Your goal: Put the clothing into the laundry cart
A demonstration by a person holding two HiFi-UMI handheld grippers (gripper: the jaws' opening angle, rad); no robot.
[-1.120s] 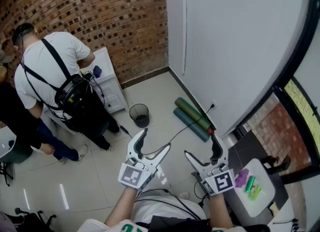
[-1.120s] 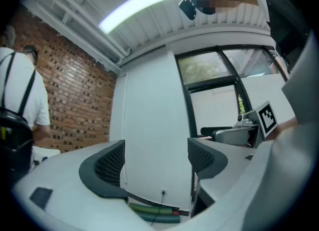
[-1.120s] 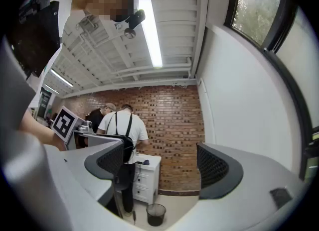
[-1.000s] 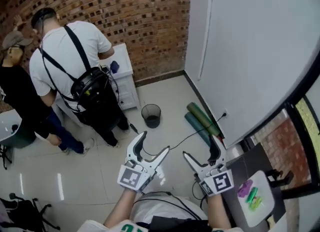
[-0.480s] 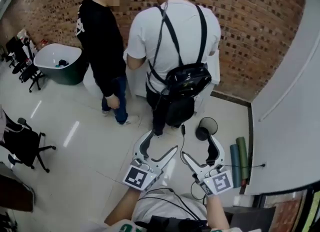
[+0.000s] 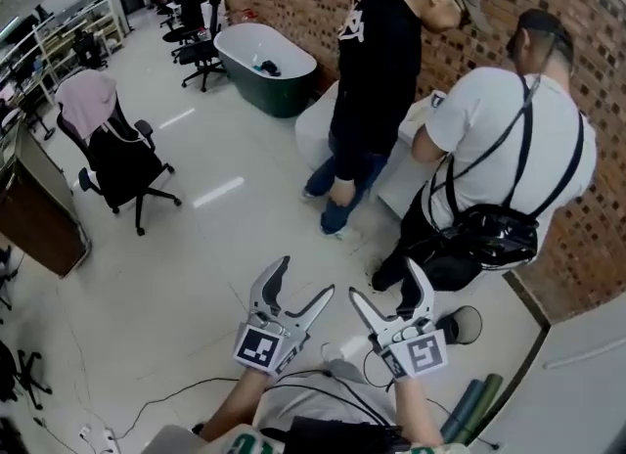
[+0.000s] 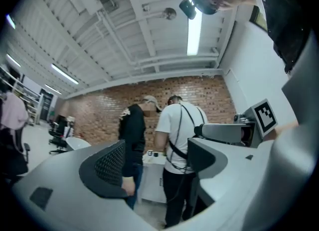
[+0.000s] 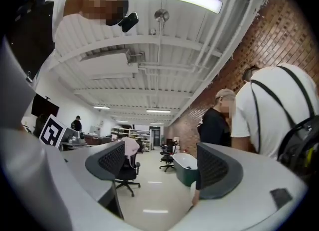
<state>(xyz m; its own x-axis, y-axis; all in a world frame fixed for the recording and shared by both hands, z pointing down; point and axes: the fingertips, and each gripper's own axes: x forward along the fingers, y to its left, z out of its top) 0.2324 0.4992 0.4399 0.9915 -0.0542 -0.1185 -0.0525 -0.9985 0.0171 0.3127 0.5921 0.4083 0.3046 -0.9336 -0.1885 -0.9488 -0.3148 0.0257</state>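
Observation:
A pink garment [image 6: 86, 100] hangs over the back of a black office chair [image 6: 122, 163] at the left; the right gripper view shows the same garment [image 8: 130, 147] far down the room. A dark green tub-shaped cart [image 6: 264, 68] with a white rim stands at the back, with something dark inside, and appears as the cart [image 8: 183, 168] in the right gripper view. My left gripper [image 6: 306, 278] and right gripper [image 6: 385, 281] are held side by side over the floor, far from both. Both are open and hold nothing, as the left gripper [image 7: 154, 163] and right gripper [image 8: 159, 163] show in their own views.
Two people stand close ahead on the right, one in black [image 6: 377, 70] and one in a white shirt [image 6: 499, 139] with a black bag, at a white cabinet [image 6: 406, 173]. A waste bin [image 6: 462, 325], rolled mats [image 6: 474, 405], floor cables [image 6: 176, 393], a wooden desk [image 6: 44, 212].
The view has swung left, from the white wall and corner to the open room. The two people now stand at the right. Both grippers keep their open jaws and their place in view.

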